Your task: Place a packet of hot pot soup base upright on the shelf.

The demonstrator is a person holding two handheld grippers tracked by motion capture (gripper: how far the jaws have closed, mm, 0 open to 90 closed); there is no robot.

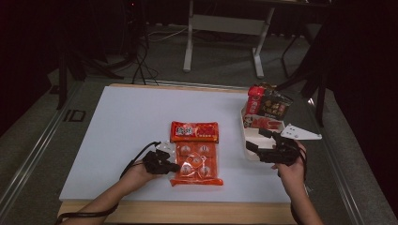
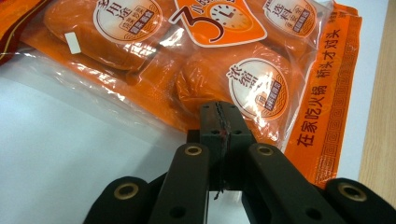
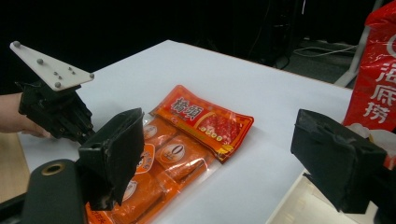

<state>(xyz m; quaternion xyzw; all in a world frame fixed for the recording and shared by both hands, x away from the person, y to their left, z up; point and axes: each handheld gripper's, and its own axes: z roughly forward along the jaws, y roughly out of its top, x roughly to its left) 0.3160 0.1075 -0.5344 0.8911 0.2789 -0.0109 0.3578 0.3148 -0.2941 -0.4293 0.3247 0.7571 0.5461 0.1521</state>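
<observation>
Orange seasoning pack (image 1: 196, 161) lies mid-counter (image 1: 117, 131), below a red packet (image 1: 195, 131). The left gripper (image 2: 219, 122) pinches its near edge tight; the right gripper (image 3: 219, 154) gapes wide beside the white box (image 1: 248, 150).

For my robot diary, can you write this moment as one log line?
left gripper: shut at orange packet edge | right gripper: open, by white box

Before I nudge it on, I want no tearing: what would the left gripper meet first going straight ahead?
The left gripper, jaws shut, points at the orange clear-windowed packet; it would meet that first, probably its near edge, which it may already touch.
</observation>
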